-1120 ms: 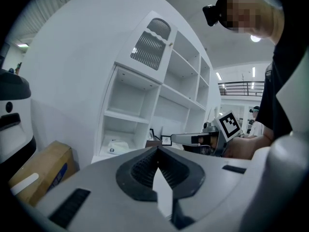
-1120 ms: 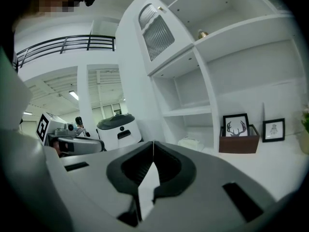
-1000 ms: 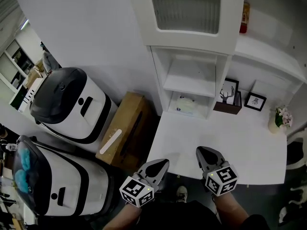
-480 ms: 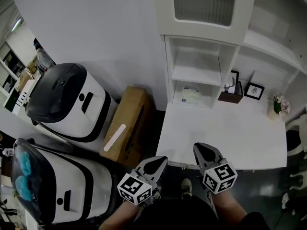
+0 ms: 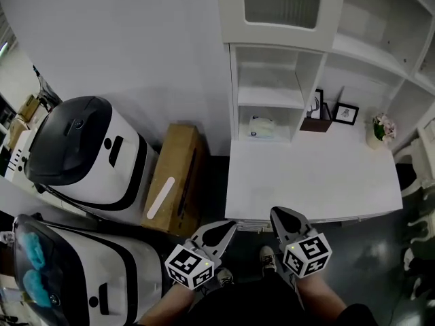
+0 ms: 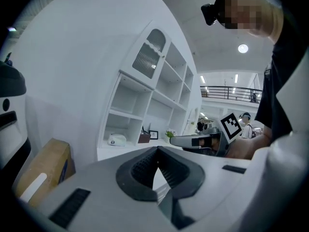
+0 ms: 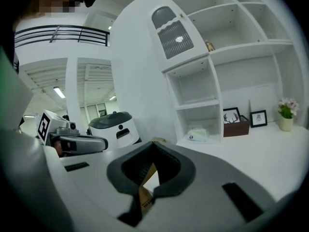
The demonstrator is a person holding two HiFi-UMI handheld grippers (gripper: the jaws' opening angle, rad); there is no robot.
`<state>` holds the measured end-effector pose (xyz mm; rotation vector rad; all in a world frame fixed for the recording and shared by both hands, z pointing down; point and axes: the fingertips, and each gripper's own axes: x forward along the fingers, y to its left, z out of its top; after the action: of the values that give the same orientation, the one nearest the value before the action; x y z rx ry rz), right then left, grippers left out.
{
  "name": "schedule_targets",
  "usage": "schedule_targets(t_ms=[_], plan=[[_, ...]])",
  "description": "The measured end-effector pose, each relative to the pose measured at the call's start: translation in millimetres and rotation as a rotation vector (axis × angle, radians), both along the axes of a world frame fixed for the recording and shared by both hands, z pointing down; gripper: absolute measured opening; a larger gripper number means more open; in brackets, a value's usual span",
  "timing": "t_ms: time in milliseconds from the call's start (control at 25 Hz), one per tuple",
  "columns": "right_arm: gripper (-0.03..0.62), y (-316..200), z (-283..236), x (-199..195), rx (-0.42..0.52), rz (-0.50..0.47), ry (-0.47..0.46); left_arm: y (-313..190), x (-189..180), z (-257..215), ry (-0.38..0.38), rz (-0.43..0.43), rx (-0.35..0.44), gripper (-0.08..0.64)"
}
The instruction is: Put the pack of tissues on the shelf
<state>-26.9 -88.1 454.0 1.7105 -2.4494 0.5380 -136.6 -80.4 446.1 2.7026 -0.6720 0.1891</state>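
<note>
Pack of tissues [image 5: 262, 127] lies in lowest compartment of shelf [image 5: 269, 104], at back left corner of desk [image 5: 309, 182]. Left gripper [image 5: 230, 229] and right gripper [image 5: 277, 214] hang off desk's front edge, jaws together, nothing held. Placement looks done, nothing obviously left. Blue mark on pack unreadable. White strip on cardboard box [image 5: 173, 178] shows no legible text.

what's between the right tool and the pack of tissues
Between the right tool and the pack of tissues lies only bare white desk, shown in the head view.
</note>
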Motion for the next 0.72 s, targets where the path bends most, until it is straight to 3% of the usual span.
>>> schedule_targets(t_ms=[720], plan=[[0.003, 54.2, 6.5, -58.7, -0.005, 0.110, 0.024, 33.7, -45.2, 7.1, 0.023, 0.139, -0.003, 0.005]])
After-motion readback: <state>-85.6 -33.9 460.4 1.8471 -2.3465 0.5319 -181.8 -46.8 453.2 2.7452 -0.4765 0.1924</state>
